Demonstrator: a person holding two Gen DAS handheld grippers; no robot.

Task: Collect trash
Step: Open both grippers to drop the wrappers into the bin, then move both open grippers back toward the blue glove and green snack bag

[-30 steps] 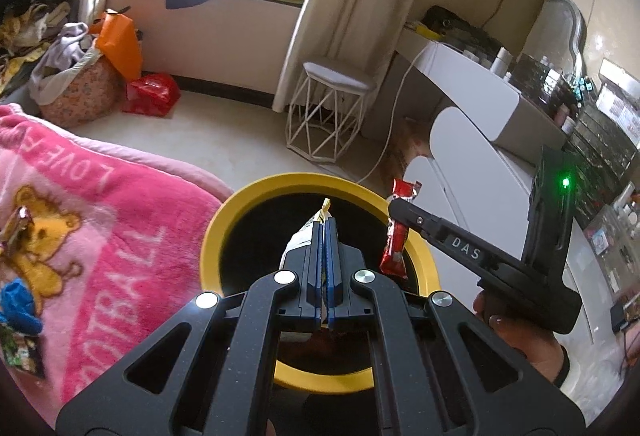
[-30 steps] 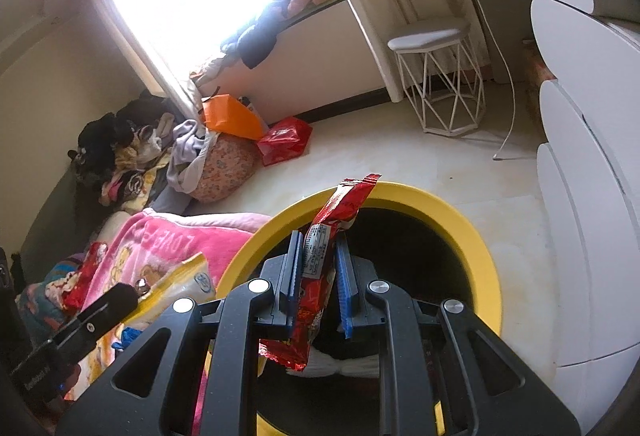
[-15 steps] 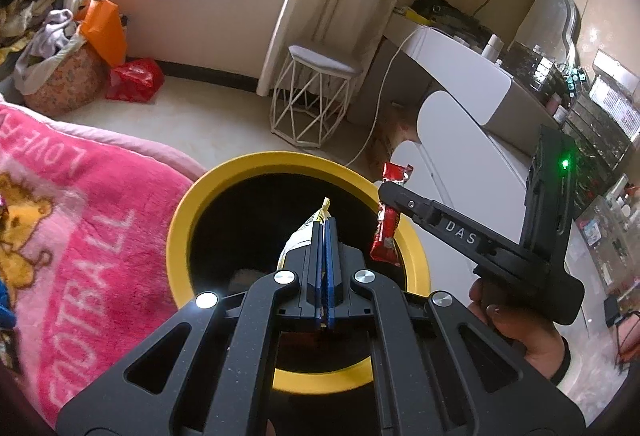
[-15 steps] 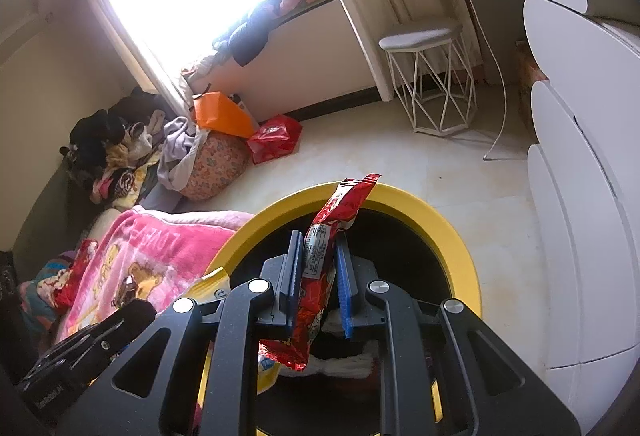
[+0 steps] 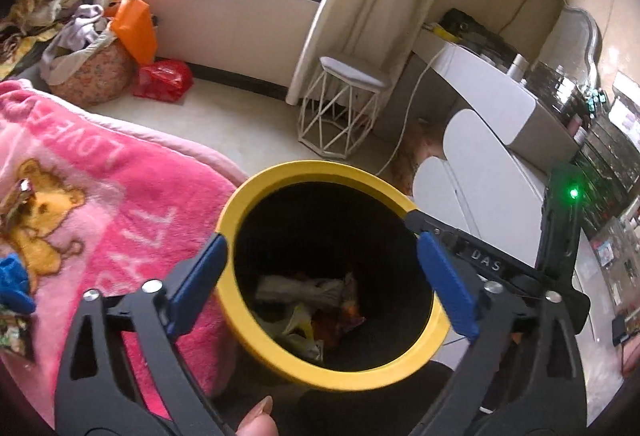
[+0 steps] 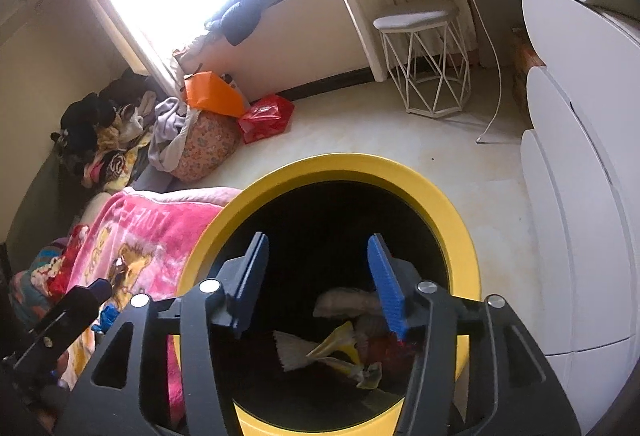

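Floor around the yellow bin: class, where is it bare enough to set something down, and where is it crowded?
Bare floor lies between the yellow bin, the wire stool and the red bag. Crowded: the clothes pile by the window, and the pink blanket touching the bin's left side.

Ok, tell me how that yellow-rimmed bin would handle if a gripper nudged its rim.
The yellow-rimmed bin probably slides or tips easily: it holds only a few crumpled wrappers, so it is likely light. Its rim looks smooth and rigid, so the fingers may slip. The pink blanket beside it might brace that side.
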